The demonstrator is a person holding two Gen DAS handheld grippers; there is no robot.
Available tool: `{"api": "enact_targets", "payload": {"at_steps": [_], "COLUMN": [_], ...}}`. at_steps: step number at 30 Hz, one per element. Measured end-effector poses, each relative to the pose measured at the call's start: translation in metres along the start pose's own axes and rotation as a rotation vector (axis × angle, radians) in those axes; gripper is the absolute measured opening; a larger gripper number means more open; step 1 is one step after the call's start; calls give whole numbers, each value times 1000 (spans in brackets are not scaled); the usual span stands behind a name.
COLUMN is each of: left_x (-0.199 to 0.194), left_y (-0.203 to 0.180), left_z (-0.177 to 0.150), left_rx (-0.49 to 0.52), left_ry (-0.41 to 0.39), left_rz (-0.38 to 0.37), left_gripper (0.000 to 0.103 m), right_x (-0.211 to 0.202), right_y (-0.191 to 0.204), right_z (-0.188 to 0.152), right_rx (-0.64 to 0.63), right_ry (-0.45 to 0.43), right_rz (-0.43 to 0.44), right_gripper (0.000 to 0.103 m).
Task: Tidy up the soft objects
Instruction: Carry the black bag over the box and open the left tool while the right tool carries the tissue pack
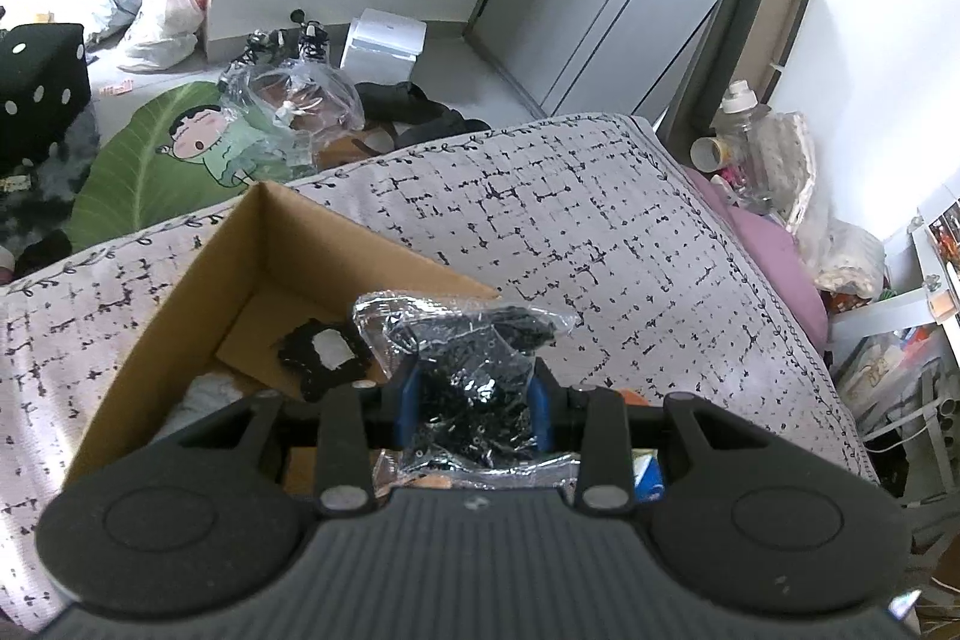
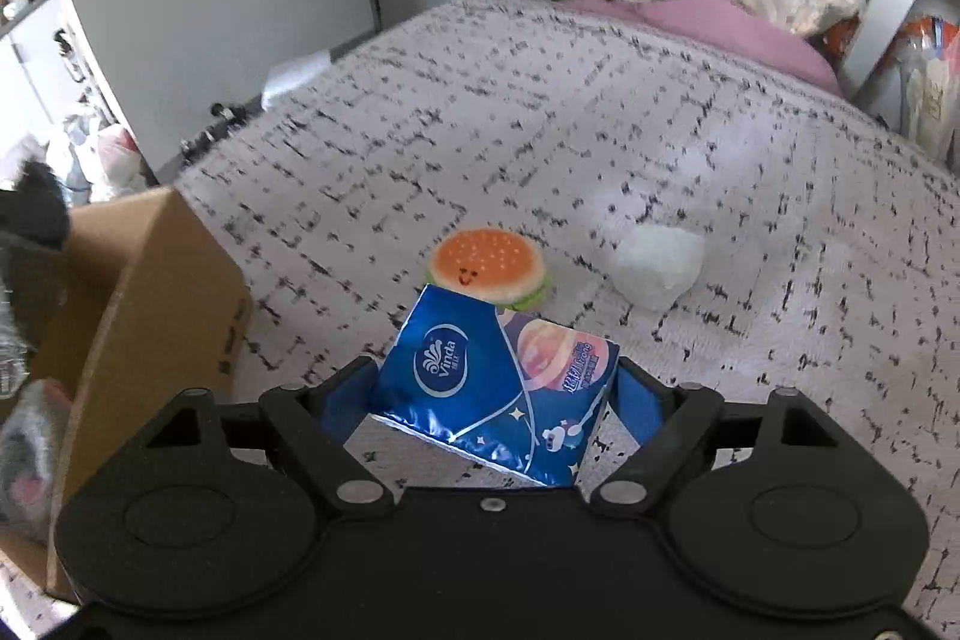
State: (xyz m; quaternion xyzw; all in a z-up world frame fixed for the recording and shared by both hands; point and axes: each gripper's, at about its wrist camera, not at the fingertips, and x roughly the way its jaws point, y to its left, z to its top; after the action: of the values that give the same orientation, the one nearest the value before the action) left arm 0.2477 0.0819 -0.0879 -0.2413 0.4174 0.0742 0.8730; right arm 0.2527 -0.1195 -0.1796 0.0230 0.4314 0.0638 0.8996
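My left gripper is shut on a clear plastic bag of black soft material and holds it over the right side of an open cardboard box. A black piece with a white patch lies inside the box. My right gripper is shut on a blue tissue pack, tilted and held above the bedspread. Beyond the pack, a small burger plush and a white soft lump rest on the bed. The box stands to the left of the pack, with a grey plush inside it.
A patterned bedspread covers the bed, with a pink pillow at its far end. Bags, shoes and a green leaf cushion lie on the floor past the bed. Cluttered shelves stand on the right.
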Motion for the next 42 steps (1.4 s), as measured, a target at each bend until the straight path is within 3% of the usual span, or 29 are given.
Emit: {"api": "enact_targets", "payload": {"at_steps": [15, 28, 42], "left_x": [-37, -63, -48], "left_y": [7, 34, 51], "left_z": [8, 28, 39], "left_rx": [40, 65, 63], "left_ry": [-41, -66, -33], "left_rz": [14, 40, 22], "left_gripper": [35, 35, 35], "right_x": [-62, -105, -116], "right_y": [12, 20, 37], "right_z": [14, 20, 25], "right_rx": [-66, -109, -112], "right_ry": [-132, -217, -297], "right_rz": [103, 205, 323], "right_gripper": [81, 81, 81]}}
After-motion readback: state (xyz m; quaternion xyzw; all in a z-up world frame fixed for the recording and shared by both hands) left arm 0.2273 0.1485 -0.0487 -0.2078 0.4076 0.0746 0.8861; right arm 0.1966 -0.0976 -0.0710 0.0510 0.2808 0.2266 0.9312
